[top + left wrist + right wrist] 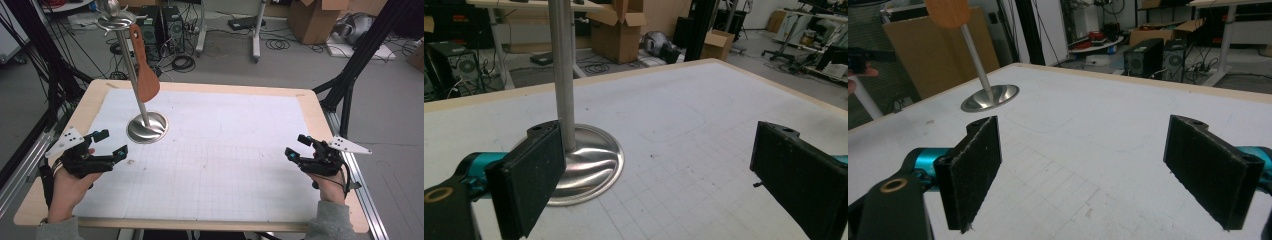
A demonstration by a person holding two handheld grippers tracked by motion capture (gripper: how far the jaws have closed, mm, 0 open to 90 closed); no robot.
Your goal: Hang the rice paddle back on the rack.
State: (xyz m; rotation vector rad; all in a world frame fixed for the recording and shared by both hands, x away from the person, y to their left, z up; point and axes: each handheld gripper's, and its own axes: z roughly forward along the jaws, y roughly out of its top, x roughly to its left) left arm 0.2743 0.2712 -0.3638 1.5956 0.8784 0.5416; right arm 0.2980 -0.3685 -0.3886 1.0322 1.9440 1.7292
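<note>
Left tool [110, 142] and right tool [296, 146] were held low over the worktop [210, 150], jaws spread wide, gripping nothing.

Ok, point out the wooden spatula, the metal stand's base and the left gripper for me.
wooden spatula [147, 84], high view, on its broad blade.
metal stand's base [150, 130], high view, on the round dish's front part.
left gripper [111, 143], high view, midway between its open fingertips.
</note>
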